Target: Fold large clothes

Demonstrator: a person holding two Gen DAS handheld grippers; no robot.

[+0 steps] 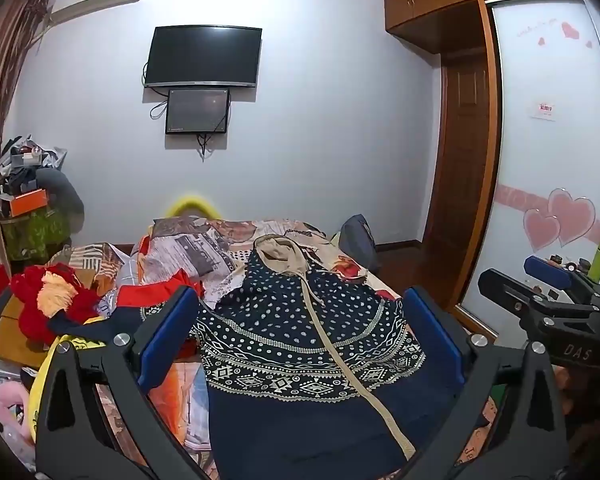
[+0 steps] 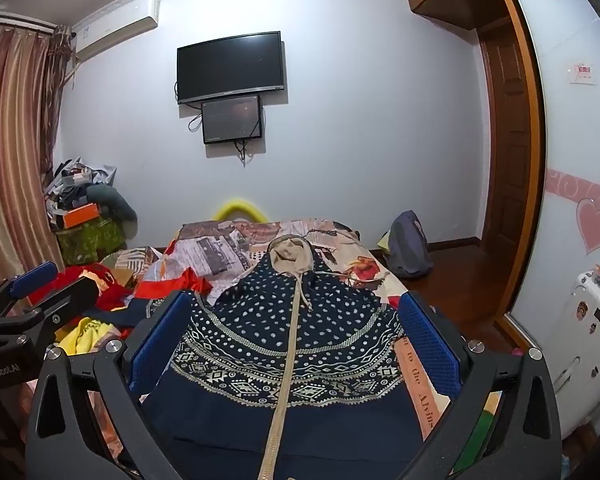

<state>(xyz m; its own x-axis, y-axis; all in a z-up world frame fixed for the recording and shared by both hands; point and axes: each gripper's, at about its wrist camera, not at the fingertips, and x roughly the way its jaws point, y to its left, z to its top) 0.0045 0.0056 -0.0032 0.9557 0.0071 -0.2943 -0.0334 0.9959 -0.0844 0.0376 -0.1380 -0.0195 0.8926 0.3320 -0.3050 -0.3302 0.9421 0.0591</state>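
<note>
Bedroom with one bed (image 2: 364, 268) under a patterned quilt. One navy hooded jacket (image 2: 296, 344) lies flat on it, hood toward the far wall. Two screens (image 2: 230, 66) hang there; one air conditioner (image 2: 116, 32) is mounted beside the curtain (image 2: 12, 128). Left gripper (image 1: 300, 336) and right gripper (image 2: 296, 336) hover above the jacket, jaws wide apart, empty.

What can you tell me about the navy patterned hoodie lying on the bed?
The navy hoodie lies spread flat, front up, on the printed bedspread, hood pointing toward the far wall. It looks like soft knit with white dots and geometric bands, a beige hood lining, drawstrings and a closed beige zipper down the middle. Neither hand-held gripper visibly touches it.
</note>
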